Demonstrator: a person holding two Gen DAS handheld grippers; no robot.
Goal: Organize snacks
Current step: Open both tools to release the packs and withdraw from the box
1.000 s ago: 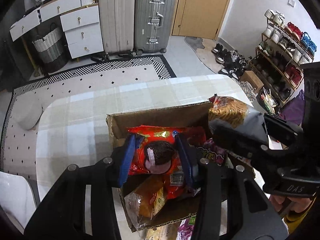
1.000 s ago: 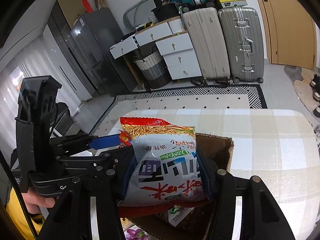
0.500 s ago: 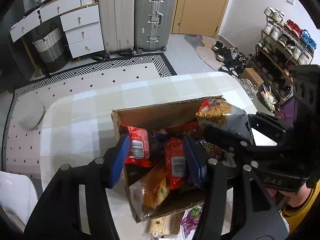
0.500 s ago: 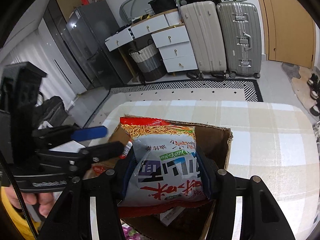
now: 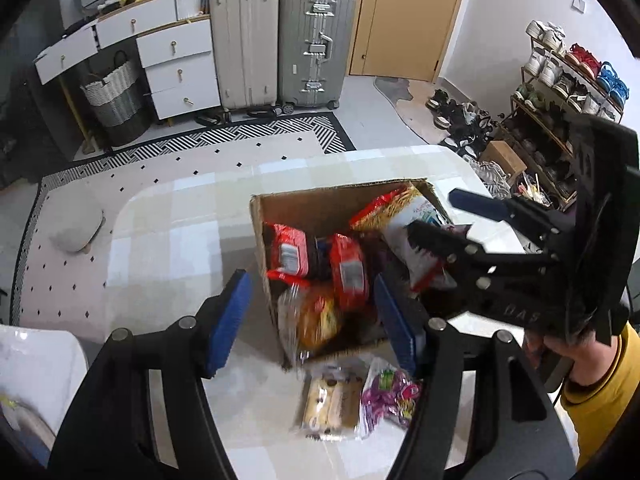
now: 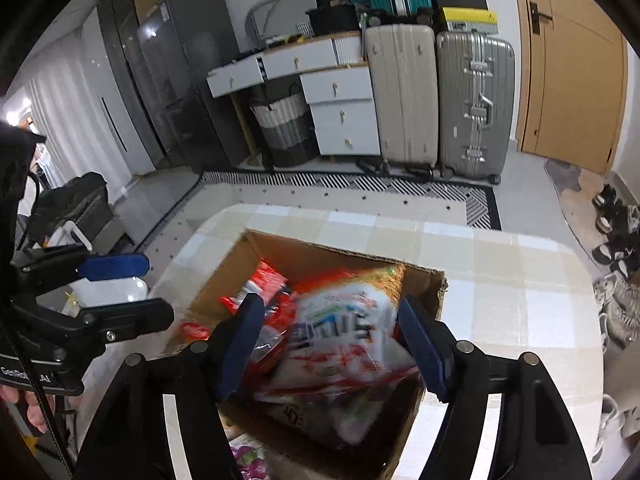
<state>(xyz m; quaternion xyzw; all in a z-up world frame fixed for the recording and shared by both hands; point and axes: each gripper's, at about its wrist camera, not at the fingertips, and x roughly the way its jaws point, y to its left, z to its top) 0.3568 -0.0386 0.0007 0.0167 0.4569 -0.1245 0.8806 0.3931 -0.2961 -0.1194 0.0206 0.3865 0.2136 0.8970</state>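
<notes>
Near the right-hand edge of the checked counter (image 5: pixel 168 240) stands an open cardboard box (image 5: pixel 320 210) crammed with snack packets, and both sets of tongs hang over it. Left tongs (image 5: pixel 312 316) have just been opening and now stand apart, their blue pads (image 5: pixel 230 320) straddling the box's near left corner with nothing pressed between them; below them lie red packets (image 5: pixel 348 272) and a clear bag of orange snacks (image 5: pixel 316 320), blurred. Right tongs (image 6: pixel 332 344) have likewise just been opening, and their pads stand clear on either side of the white noodle packet (image 6: pixel 340 344), which lies tilted in the box against its right wall, its picture smeared by motion. From the left wrist view that same packet (image 5: pixel 412 220) shows at the box's far right corner, under the right tongs (image 5: pixel 436 220), which a hand (image 5: pixel 560 352) in a yellow sleeve (image 5: pixel 604 392) carries. Outside the box, toward the near edge of the counter, a pack of pale biscuits (image 5: pixel 332 404) and a purple candy bag (image 5: pixel 390 396) lie just beside each other. Beyond the counter stand two suitcases (image 5: pixel 280 40) and a white chest of drawers (image 5: pixel 176 64)
</notes>
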